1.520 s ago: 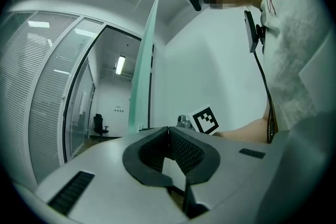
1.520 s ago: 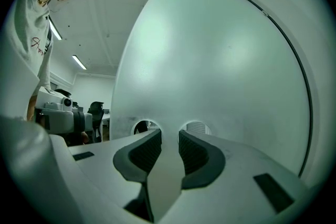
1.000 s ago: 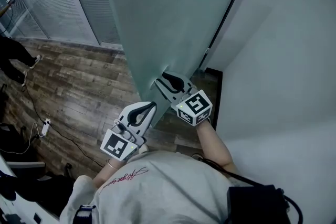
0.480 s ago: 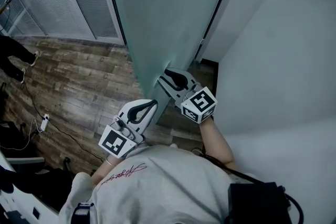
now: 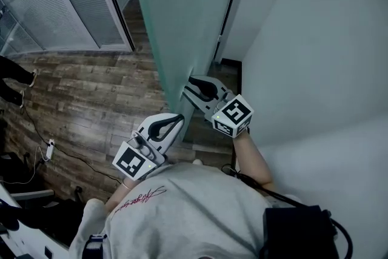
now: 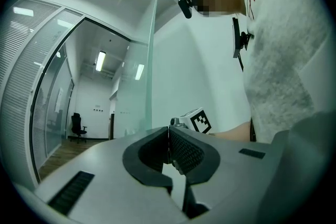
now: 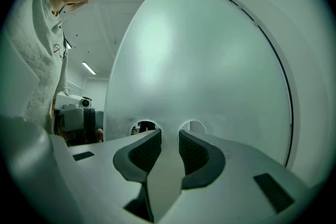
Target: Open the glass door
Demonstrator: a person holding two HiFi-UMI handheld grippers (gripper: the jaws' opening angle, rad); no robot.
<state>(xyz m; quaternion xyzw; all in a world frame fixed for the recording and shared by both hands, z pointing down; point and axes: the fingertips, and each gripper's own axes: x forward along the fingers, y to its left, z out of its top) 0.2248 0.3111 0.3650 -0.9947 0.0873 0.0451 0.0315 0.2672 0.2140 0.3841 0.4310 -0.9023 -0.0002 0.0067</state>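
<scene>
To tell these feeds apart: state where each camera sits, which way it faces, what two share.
Head view: on the head, facing steeply down at the glass door; shows shirt, forearm, left hand-held gripper, right hand-held gripper.
Left gripper view: on the left one, looking over shut jaws along the door's edge; shows shirt.
Right gripper view: on the right one, facing the door's frosted face over parted jaws; shows shirt.
Shared: all three show the door.
</scene>
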